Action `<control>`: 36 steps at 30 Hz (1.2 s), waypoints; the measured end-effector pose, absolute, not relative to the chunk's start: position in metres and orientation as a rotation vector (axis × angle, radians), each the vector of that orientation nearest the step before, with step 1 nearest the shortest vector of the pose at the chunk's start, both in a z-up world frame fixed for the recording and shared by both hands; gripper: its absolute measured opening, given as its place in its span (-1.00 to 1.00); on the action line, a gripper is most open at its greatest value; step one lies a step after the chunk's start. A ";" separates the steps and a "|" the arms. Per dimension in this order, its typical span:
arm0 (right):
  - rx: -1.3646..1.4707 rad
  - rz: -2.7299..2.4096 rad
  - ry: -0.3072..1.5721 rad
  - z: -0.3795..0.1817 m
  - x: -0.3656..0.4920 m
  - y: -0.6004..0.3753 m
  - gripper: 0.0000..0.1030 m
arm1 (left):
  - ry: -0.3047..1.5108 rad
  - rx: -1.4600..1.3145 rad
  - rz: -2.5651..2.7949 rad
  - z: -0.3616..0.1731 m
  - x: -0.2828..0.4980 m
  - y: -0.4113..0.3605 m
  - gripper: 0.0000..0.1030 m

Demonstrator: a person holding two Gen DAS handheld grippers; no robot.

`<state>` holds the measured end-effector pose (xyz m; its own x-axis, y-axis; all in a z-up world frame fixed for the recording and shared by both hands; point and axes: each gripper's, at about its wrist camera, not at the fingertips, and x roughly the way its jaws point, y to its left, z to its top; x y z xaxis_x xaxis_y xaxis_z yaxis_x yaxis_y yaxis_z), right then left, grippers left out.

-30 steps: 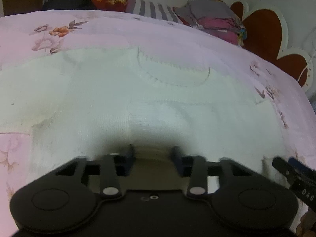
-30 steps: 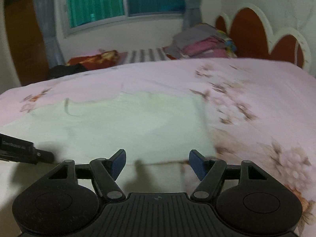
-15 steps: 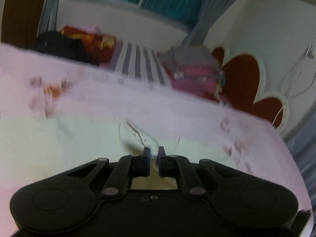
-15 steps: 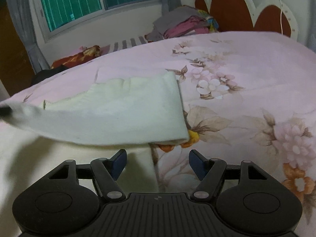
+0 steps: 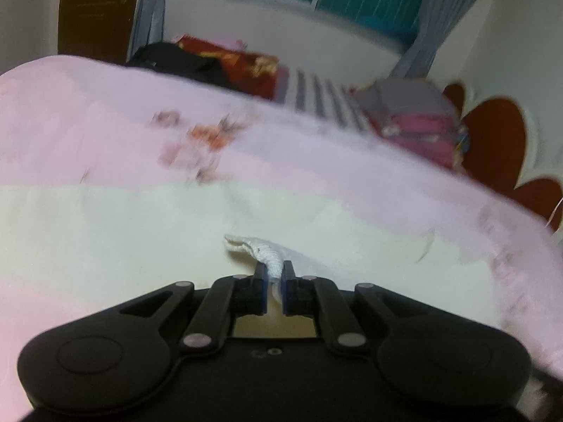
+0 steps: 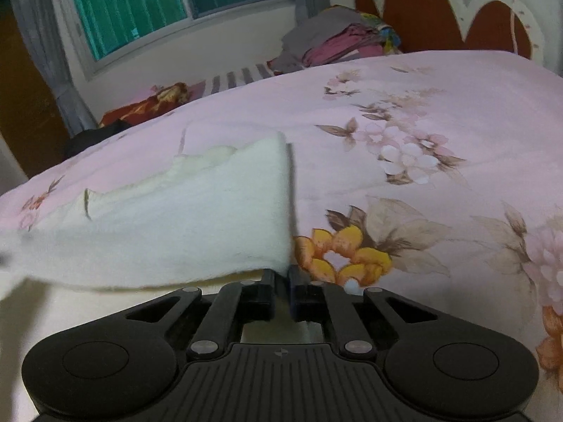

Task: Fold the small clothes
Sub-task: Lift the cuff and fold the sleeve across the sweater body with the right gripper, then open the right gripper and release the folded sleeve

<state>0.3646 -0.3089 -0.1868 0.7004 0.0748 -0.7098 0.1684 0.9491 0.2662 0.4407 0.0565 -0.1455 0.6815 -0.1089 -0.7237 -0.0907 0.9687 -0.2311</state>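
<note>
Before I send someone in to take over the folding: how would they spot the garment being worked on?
On the pink floral bedspread, look at the near side, away from the headboard. The white knit top lies there, pinched by both grippers. It is the only plain cream piece; the other clothes sit stacked, grey and magenta, by the headboard.

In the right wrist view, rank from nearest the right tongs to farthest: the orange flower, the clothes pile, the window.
1. Orange flower: printed on the bedspread, just right of the right tongs.
2. Clothes pile: beyond the bed's far edge, upper right.
3. Window: in the back wall, upper left.
</note>
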 end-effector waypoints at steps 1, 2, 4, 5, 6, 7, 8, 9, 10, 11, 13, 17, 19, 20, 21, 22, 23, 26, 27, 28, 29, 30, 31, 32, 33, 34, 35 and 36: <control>0.325 -0.076 0.798 -0.187 0.363 -0.310 -0.91 | 0.847 -0.243 -0.006 -0.155 0.442 0.056 -0.87; 0.336 -0.087 0.810 -0.189 0.362 -0.313 -0.93 | 0.870 -0.224 -0.001 -0.162 0.442 0.056 -0.83; 0.341 -0.072 0.824 -0.186 0.360 -0.314 -0.93 | 0.886 -0.186 0.021 -0.168 0.439 0.055 -0.64; 0.335 -0.063 0.827 -0.183 0.359 -0.315 -0.93 | 0.870 -0.176 0.036 -0.164 0.434 0.056 -0.51; 0.326 -0.061 0.825 -0.179 0.357 -0.316 -0.92 | 0.854 -0.168 0.053 -0.159 0.430 0.058 -0.50; 0.321 -0.062 0.816 -0.174 0.352 -0.317 -0.92 | 0.837 -0.160 0.067 -0.153 0.425 0.060 -0.46; 0.320 -0.059 0.806 -0.169 0.348 -0.318 -0.74 | 0.816 -0.150 0.083 -0.145 0.420 0.061 -0.41; 0.324 -0.059 0.792 -0.164 0.344 -0.320 -0.21 | 0.794 -0.144 0.088 -0.142 0.416 0.063 -0.40; 0.330 -0.057 0.768 -0.159 0.342 -0.322 0.14 | 0.768 -0.138 0.086 -0.134 0.412 0.064 -0.38; 0.326 -0.060 0.738 -0.154 0.342 -0.323 0.48 | 0.757 -0.132 0.080 -0.130 0.410 0.062 -0.33; 0.296 -0.049 0.722 -0.149 0.354 -0.321 0.48 | 0.752 -0.129 0.051 -0.125 0.412 0.055 -0.28; 0.307 -0.016 0.754 -0.158 0.392 -0.319 0.14 | 0.777 -0.099 0.006 -0.133 0.422 0.034 -0.26; 0.344 -0.005 0.779 -0.167 0.412 -0.320 0.02 | 0.791 -0.089 0.002 -0.140 0.427 0.027 -0.26; 0.358 -0.001 0.793 -0.173 0.423 -0.321 0.01 | 0.799 -0.087 0.001 -0.145 0.430 0.025 -0.26; 0.367 -0.004 0.805 -0.178 0.431 -0.321 0.01 | 0.805 -0.083 0.003 -0.148 0.432 0.024 -0.26; 0.383 -0.007 0.811 -0.182 0.441 -0.321 0.01 | 0.809 -0.076 0.005 -0.152 0.431 0.023 -0.26; 0.395 -0.008 0.812 -0.184 0.447 -0.322 0.01 | 0.816 -0.068 0.007 -0.156 0.432 0.023 -0.26; 0.416 -0.019 0.813 -0.190 0.465 -0.322 -0.31 | 0.845 -0.068 0.021 -0.166 0.437 0.025 -0.25; 0.424 -0.017 0.815 -0.191 0.469 -0.322 -0.58 | 0.848 -0.072 0.023 -0.168 0.438 0.027 -0.25; 0.435 -0.012 0.820 -0.190 0.472 -0.322 -0.69 | 0.848 -0.073 0.025 -0.168 0.438 0.027 -0.24; 0.442 -0.006 0.822 -0.190 0.475 -0.323 -0.82 | 0.849 -0.070 0.026 -0.168 0.438 0.026 -0.23; 0.428 -0.005 0.820 -0.188 0.475 -0.322 -0.86 | 0.849 -0.069 0.027 -0.169 0.439 0.026 -0.23; 0.383 -0.014 0.806 -0.186 0.473 -0.320 -0.88 | 0.850 -0.070 0.027 -0.169 0.440 0.027 -0.21; 0.325 -0.042 0.788 -0.185 0.471 -0.317 -0.88 | 0.853 -0.070 0.030 -0.170 0.440 0.026 -0.20; 0.272 -0.073 0.786 -0.189 0.471 -0.316 -0.88 | 0.854 -0.062 0.033 -0.170 0.441 0.025 -0.20; 0.270 -0.072 0.787 -0.194 0.471 -0.318 -0.88 | 0.855 -0.052 0.036 -0.170 0.441 0.023 -0.19; 0.258 -0.067 0.790 -0.193 0.470 -0.317 -0.87 | 0.858 -0.048 0.040 -0.170 0.441 0.022 -0.19; 0.238 -0.060 0.798 -0.190 0.471 -0.314 -0.87 | 0.862 -0.049 0.041 -0.168 0.442 0.022 -0.18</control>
<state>0.4715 -0.3142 -0.1900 0.6980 0.0364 -0.7151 0.1424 0.9717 0.1885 0.4416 0.0219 -0.1680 0.6501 0.0160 -0.7597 -0.0558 0.9981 -0.0267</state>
